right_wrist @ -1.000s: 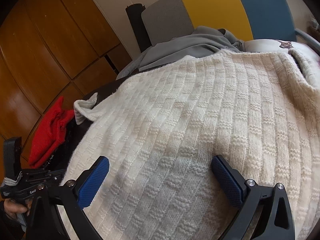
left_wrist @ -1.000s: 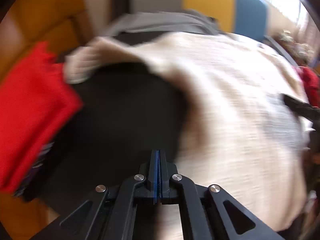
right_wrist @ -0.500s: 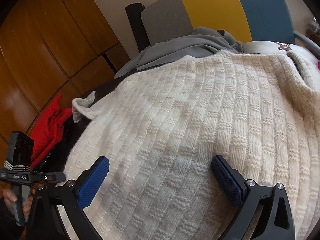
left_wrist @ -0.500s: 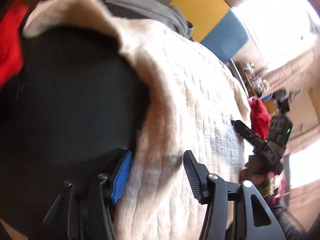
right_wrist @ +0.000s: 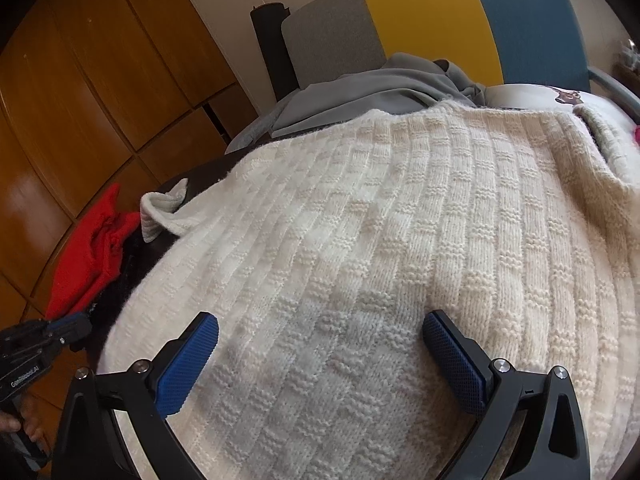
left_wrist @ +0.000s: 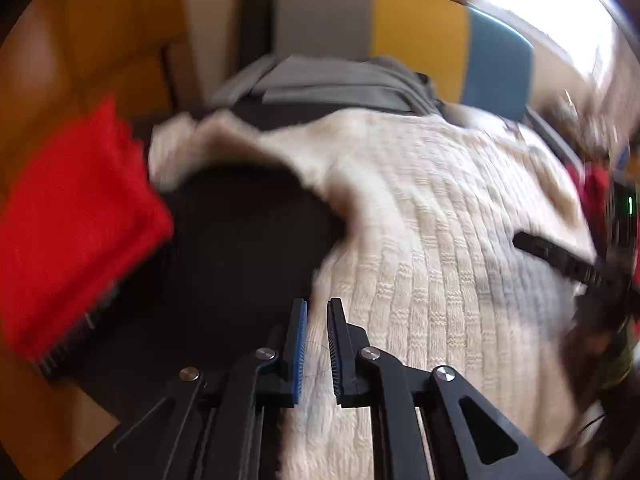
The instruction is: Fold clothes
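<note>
A: Where did your cream knitted sweater lie?
B: Spread flat on the black tabletop; your left gripper, jaws just closing, pinched its near edge. Your right gripper hung spread above its middle.

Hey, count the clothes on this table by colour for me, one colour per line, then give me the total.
Cream: 1, the knit sweater
Red: 1, the garment at the table's left edge
Grey: 1, the garment at the far side
Total: 3 clearly seen; a white item and a red scrap are too hidden to judge.
</note>
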{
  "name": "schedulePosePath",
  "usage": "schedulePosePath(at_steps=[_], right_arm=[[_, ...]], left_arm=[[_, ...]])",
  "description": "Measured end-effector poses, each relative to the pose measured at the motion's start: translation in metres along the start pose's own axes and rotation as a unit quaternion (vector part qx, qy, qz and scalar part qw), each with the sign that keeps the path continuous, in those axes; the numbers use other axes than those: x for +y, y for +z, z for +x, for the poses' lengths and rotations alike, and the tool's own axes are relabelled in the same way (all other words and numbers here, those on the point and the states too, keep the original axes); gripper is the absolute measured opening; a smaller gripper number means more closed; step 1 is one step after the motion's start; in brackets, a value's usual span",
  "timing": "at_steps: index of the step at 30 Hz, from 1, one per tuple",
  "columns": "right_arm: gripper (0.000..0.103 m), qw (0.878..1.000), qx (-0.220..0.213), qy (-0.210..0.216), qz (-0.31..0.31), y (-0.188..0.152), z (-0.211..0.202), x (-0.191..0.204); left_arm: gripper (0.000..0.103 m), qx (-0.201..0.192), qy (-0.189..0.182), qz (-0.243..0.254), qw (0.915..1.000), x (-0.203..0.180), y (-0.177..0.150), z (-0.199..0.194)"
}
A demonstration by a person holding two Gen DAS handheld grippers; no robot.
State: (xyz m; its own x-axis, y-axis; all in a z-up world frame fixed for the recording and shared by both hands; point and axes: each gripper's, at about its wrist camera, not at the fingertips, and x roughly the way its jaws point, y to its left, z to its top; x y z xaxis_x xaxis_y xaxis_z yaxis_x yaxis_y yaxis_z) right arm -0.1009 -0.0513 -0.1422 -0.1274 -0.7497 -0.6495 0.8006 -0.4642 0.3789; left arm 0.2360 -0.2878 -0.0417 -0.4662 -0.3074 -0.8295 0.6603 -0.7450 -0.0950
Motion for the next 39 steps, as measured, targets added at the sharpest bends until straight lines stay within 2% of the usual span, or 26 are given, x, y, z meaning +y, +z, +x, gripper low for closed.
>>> schedulePosePath(at_steps=[2,5,6,9,10,11,12,15,18,20,22,24,26,28,29,30,33,34,37,39], right_arm=[[0.103,1.000,0.001,-0.003,-0.001,0.000,0.000,0.001],[0.103,1.000,0.008,-0.020,-0.012,-0.001,0.003,0.007],[0.103,0.999,0.011,-0.026,-0.017,-0.001,0.004,0.009],[0.103,0.999,0.019,-0.030,-0.023,-0.006,0.001,0.014],[0.103,0.999,0.020,-0.031,-0.023,-0.010,-0.002,0.016],[0.103,0.999,0.020,-0.033,-0.024,-0.015,-0.006,0.018],[0.103,0.999,0.017,-0.034,-0.026,-0.023,-0.012,0.021],[0.103,0.999,0.007,-0.038,-0.028,-0.044,-0.027,0.029],[0.103,0.997,0.006,-0.063,-0.038,-0.050,-0.026,0.038],[0.103,0.995,0.015,-0.083,-0.049,-0.048,-0.020,0.043],[0.103,0.995,0.020,-0.085,-0.051,-0.046,-0.018,0.045],[0.103,0.996,0.025,-0.068,-0.046,-0.045,-0.020,0.040],[0.103,1.000,0.017,-0.019,-0.006,-0.040,-0.030,0.024],[0.098,0.999,0.001,0.001,0.048,-0.032,-0.045,-0.001],[0.097,0.998,-0.008,-0.010,0.056,-0.026,-0.052,-0.010],[0.097,0.998,-0.020,-0.023,0.053,-0.017,-0.059,-0.019],[0.097,0.994,-0.058,-0.086,0.026,0.026,-0.083,-0.053],[0.097,0.992,-0.060,-0.112,0.019,0.045,-0.085,-0.068],[0.097,0.983,-0.050,-0.178,0.016,0.100,-0.079,-0.120],[0.098,0.977,-0.033,-0.203,0.053,0.132,-0.065,-0.164]], left_arm=[[0.013,0.011,-0.033,-0.056,0.9978,0.024,0.002,0.004],[0.017,0.018,-0.092,-0.073,0.9929,0.029,0.004,0.011],[0.020,0.018,-0.103,-0.062,0.9926,0.020,0.005,0.014],[0.021,0.065,-0.068,0.018,0.9954,-0.018,0.005,0.050],[0.022,0.084,-0.048,0.031,0.9949,-0.019,-0.004,0.063],[0.022,0.058,-0.048,0.030,0.9967,-0.015,-0.006,0.060],[0.022,0.054,-0.032,0.030,0.9976,-0.010,-0.007,0.058],[0.018,0.050,-0.036,-0.014,0.9980,0.010,-0.005,0.054],[0.018,0.022,-0.041,-0.031,0.9985,0.011,0.007,0.044],[0.021,-0.003,-0.076,-0.032,0.9966,-0.002,0.022,0.038],[0.022,-0.018,-0.090,-0.012,0.9957,-0.019,0.041,0.043],[0.023,-0.032,-0.097,0.013,0.9947,-0.041,0.060,0.051],[0.023,-0.044,-0.096,0.028,0.9940,-0.064,0.080,0.064],[0.024,-0.051,-0.092,0.046,0.9934,-0.092,0.101,0.083],[0.025,-0.053,-0.089,0.055,0.9930,-0.105,0.108,0.091],[0.025,-0.046,-0.086,0.066,0.9930,-0.114,0.101,0.096],[0.025,-0.024,-0.079,0.085,0.9930,-0.129,0.084,0.117],[0.026,-0.029,-0.083,0.081,0.9928,-0.130,0.071,0.115],[0.027,-0.034,-0.115,0.055,0.9913,-0.118,0.058,0.114],[0.027,-0.035,-0.133,0.037,0.9897,-0.109,0.057,0.110]])
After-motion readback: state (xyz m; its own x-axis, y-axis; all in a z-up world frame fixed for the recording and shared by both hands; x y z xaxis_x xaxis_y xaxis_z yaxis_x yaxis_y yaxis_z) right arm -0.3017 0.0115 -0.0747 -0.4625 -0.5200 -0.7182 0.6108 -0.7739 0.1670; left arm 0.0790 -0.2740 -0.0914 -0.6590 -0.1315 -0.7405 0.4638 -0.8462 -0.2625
